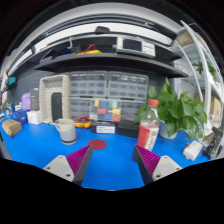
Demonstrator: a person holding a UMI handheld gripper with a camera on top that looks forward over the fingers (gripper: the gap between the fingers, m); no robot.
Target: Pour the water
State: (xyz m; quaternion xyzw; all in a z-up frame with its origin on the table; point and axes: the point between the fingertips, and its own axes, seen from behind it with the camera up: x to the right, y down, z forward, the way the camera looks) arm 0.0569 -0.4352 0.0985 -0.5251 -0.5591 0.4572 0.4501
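A clear plastic bottle (149,124) with a red label and red cap stands upright on the blue table (112,158), beyond the right finger. A white cup (66,130) stands beyond the left finger. My gripper (111,162) is open over the table, its magenta pads (74,159) wide apart with only bare blue surface between them. A red round lid or coaster (96,145) lies just ahead of the fingers.
A green leafy plant (181,108) stands right of the bottle. A grey rack of small drawers (104,100) lines the back wall under a shelf. A white toaster-like box (55,99) is at the left; a white object (193,150) lies at the right.
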